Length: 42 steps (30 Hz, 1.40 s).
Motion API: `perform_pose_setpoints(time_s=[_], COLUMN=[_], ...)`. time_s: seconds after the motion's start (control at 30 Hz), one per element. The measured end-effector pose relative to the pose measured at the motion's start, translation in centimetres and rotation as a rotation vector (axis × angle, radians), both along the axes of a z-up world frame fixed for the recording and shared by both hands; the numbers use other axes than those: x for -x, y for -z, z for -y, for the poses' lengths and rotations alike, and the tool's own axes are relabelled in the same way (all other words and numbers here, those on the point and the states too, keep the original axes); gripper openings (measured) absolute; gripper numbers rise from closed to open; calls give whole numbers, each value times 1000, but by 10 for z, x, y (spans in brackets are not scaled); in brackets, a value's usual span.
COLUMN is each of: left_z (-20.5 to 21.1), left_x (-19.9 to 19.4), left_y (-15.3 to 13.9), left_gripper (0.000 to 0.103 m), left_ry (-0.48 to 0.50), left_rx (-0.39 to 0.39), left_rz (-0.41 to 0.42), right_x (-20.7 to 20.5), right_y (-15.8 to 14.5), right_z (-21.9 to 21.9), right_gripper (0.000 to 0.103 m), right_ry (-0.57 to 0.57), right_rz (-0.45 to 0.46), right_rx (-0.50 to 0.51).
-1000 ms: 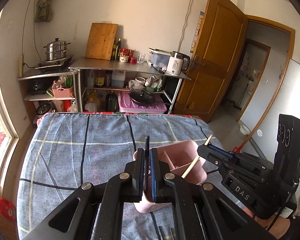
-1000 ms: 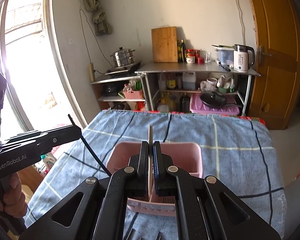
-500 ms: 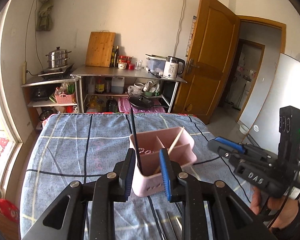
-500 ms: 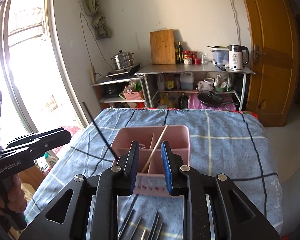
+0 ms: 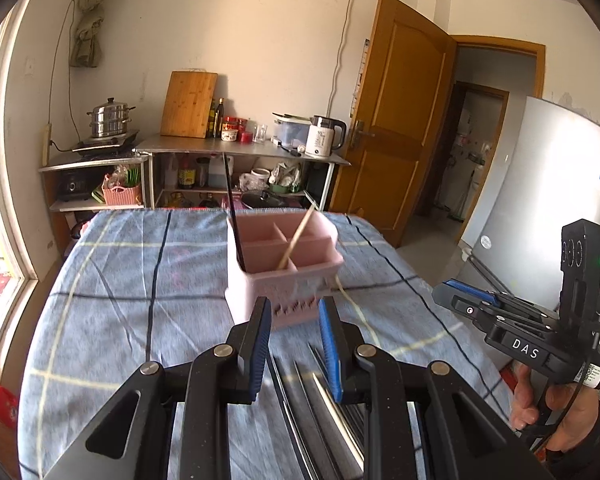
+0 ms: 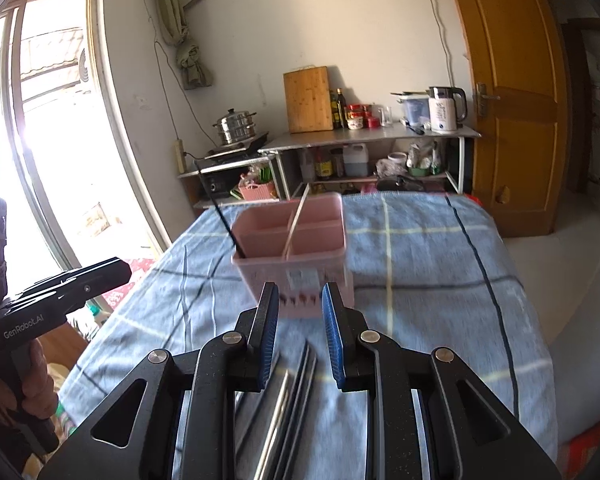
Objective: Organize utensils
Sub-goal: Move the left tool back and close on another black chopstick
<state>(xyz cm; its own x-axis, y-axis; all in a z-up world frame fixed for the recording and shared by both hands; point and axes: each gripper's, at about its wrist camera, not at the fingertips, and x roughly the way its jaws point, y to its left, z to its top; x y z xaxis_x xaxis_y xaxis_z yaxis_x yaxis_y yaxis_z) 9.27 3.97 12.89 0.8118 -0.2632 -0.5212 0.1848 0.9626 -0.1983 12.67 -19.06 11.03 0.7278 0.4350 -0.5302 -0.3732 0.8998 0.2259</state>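
A pink divided utensil holder (image 5: pixel 260 284) (image 6: pixel 300 276) stands on the blue checked tablecloth (image 5: pixel 120 300). A black chopstick (image 5: pixel 231 208) (image 6: pixel 220 212) leans in its left compartment and a wooden chopstick (image 5: pixel 298 238) (image 6: pixel 296 220) in a middle one. My left gripper (image 5: pixel 295 304) is open just short of the holder, with nothing between its pads. My right gripper (image 6: pixel 300 292) is open too, equally close and empty. Several loose chopsticks (image 5: pixel 320 392) (image 6: pixel 292 392) lie on the cloth under both grippers. Each gripper shows in the other's view: right gripper (image 5: pixel 446 294), left gripper (image 6: pixel 116 268).
Behind the table stands a metal shelf (image 5: pixel 240 152) with a kettle (image 5: pixel 320 140), a cutting board (image 5: pixel 188 104) and a steel pot (image 5: pixel 110 118). A wooden door (image 5: pixel 396 120) and a fridge (image 5: pixel 540 200) are on the right, a window (image 6: pixel 52 140) on the left.
Both grippers let go of their chopsticks, which now stand in the holder. Both opened and drew back towards the near edge, so the loose chopsticks came into view.
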Motion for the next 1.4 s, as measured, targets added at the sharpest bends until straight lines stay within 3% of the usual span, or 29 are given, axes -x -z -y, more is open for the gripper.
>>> perform_pose_setpoints(time_s=[0.53, 0.9, 1.4], left_z=[8, 9, 21], left_x=[48, 27, -11], left_y=[64, 92, 155], left_gripper=[24, 24, 24], left_ry=[-13, -22, -15], left_rx=[40, 30, 35], left_rz=[-102, -176, -333], right_x=[53, 45, 16], right_y=[57, 78, 120], right_z=[15, 7, -18], right_gripper=[24, 24, 23], right_ry=[5, -2, -28], right_rz=[-120, -158, -263], right_rx=[41, 70, 103])
